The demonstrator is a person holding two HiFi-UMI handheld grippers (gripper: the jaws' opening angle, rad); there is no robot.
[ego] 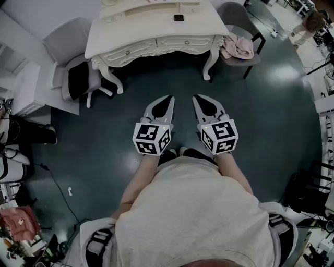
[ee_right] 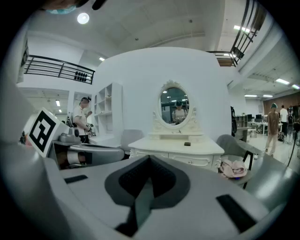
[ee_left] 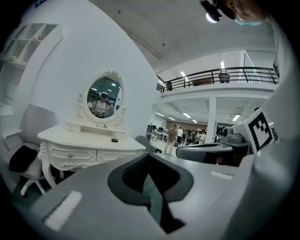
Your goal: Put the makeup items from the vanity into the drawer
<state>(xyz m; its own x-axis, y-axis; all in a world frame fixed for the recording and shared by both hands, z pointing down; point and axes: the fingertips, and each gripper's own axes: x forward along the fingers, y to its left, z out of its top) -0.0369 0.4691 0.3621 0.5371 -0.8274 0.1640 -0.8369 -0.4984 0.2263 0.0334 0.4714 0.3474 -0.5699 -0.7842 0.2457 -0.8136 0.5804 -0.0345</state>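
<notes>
left gripper (ego: pixel 168 100): jaws were pressed together, nothing in them; it hung over the floor just beside the right one.
right gripper (ego: pixel 199 99): jaws were fully closed, empty.
makeup item (ego: pixel 178 17): one small dark piece lay on the vanity top toward the back, well apart from both grippers' tips and ahead of them.
vanity (ego: pixel 146 31): one, white, stood across the floor from the person.
drawers: two in the front, left drawer (ego: pixel 125 50) and right drawer (ego: pixel 187 43), both shut; contents not visible.
chairs: two grey. The left chair (ego: pixel 68 39) carried a black bundle (ego: pixel 78 78), the right chair (ego: pixel 235 13) a pink cloth (ego: pixel 237 47).
mirror (ee_right: pixel 174 105): one oval, at the vanity's back.
</notes>
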